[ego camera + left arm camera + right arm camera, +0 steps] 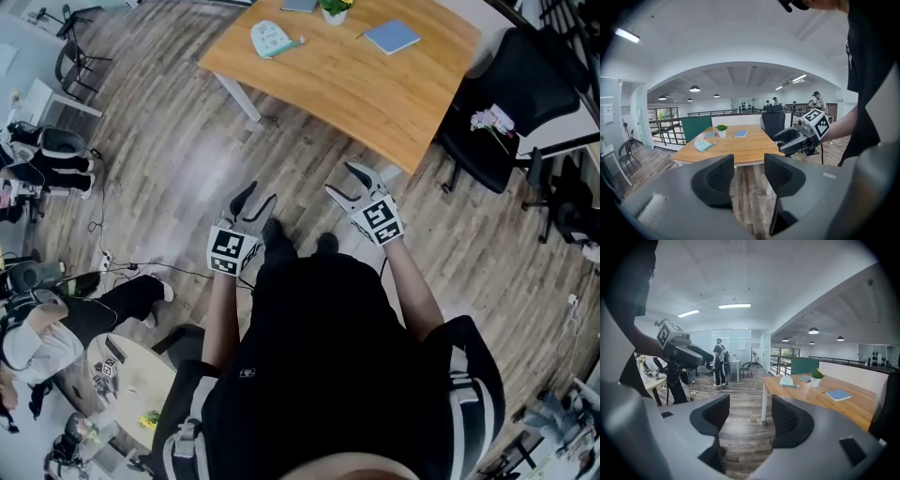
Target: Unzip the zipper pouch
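Head view: both grippers are up in front of the person, over the wood floor, centre of frame. On the left, the left gripper (257,199) has its jaws wide w/ nothing btwn them; the left gripper view shows only floor in the gap. Same for the right gripper (339,178): jaws wide, empty. The zipper pouch (273,39), pale teal, lies on the tabletop (375,94) at top centre, well apart from both grippers. A blue notebook (392,36) sits to its right, w/ a potted plant (335,9) btwn them.
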A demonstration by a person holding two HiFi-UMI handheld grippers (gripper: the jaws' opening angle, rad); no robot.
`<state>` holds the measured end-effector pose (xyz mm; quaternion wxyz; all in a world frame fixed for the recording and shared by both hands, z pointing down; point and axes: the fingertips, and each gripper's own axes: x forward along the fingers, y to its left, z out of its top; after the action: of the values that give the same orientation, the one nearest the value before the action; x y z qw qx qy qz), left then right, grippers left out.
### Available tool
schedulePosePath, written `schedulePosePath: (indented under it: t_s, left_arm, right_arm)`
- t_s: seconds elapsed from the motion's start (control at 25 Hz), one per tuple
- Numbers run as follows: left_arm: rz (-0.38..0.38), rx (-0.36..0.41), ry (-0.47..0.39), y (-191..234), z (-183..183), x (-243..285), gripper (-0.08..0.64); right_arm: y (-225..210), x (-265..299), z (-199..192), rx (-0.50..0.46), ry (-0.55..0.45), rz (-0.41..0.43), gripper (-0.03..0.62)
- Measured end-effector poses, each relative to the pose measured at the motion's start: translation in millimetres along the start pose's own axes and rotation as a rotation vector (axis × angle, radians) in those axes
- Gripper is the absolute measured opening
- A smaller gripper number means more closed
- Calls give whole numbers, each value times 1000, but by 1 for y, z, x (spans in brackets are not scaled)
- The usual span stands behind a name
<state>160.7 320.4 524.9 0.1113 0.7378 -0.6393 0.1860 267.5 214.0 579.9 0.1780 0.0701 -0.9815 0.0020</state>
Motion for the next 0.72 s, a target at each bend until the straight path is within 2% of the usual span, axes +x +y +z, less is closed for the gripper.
schedulePosePath:
  t_s: [0.36,0.72]
  left_arm:
    - [-5,1,4,-11,2,0,199]
    - [-12,-17,2,3,3,7,195]
  right_arm:
    - [-6,-8,1,4,-9,-1,280]
    - [-14,1,0,23,1,-18,276]
